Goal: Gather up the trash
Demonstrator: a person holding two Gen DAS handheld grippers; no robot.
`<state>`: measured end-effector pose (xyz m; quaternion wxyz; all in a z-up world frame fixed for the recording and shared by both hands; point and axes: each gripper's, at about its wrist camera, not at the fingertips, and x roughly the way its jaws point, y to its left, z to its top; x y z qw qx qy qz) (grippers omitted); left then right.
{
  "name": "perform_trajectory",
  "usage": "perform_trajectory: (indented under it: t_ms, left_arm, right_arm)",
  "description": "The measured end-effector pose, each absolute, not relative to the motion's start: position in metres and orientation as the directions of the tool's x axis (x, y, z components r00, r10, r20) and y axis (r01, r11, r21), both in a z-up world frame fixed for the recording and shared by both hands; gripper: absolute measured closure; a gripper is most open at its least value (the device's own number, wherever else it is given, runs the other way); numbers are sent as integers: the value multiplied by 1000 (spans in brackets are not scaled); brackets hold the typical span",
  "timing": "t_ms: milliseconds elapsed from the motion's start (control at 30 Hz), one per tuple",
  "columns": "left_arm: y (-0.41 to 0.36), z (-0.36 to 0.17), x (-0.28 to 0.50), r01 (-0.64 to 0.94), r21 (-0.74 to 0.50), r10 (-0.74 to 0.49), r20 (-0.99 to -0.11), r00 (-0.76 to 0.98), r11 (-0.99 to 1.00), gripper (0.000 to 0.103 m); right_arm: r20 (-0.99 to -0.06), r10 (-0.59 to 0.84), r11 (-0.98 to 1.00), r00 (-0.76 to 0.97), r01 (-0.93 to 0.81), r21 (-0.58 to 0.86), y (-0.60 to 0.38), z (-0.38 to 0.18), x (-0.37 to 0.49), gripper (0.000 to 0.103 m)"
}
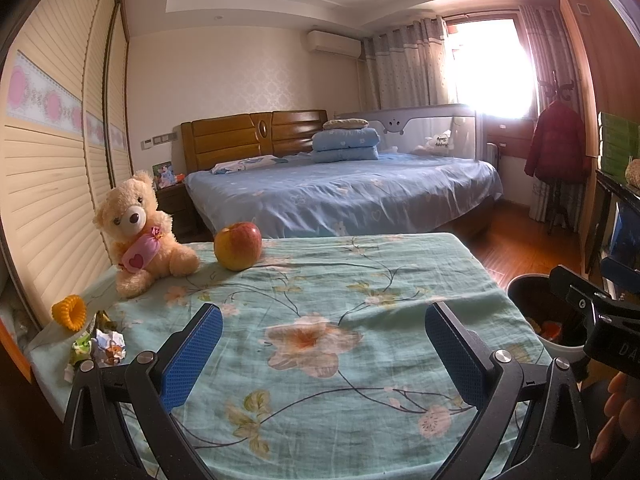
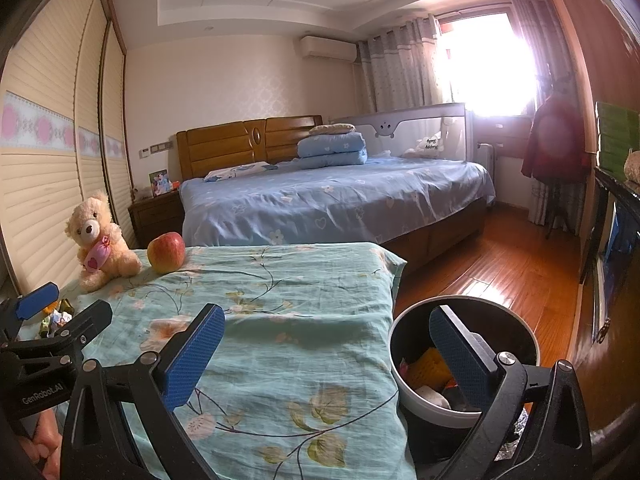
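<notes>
**Two hand-held grippers spread and empty; trash at bench left edge**

Partly hidden: the trash bin (image 2: 464, 364) contents are cut by the right hand-held gripper (image 2: 324, 356) finger; only yellow, white and dark scraps are distinguishable. In the left wrist view the bin is largely covered by the other device's body. The crumpled wrappers (image 1: 100, 346) are too small to identify individually.

Left hand-held gripper (image 1: 320, 354): fingers spread wide, nothing between them, above the floral-covered bench (image 1: 360, 280). The wrappers lie to its left, near the bench edge, just beside a yellow coiled ring (image 1: 70, 312).

Right hand-held gripper: fingers spread, empty; its right finger overlaps the bin, which stands on the floor beside the bench.

A teddy bear (image 1: 140, 232) and an apple (image 1: 238, 246) stand at the far left.
</notes>
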<state>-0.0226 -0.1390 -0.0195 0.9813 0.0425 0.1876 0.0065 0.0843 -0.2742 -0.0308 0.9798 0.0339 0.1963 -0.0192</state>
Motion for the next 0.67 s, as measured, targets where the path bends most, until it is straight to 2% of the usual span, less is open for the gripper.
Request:
perform_trajectory:
  t_ms: [667]
  left_arm:
    - [-133,-22,-15,10,70,19,-395,918,998,1]
  right_arm:
    - [-416,-10,997,909,41,66,-269,-38,89,0]
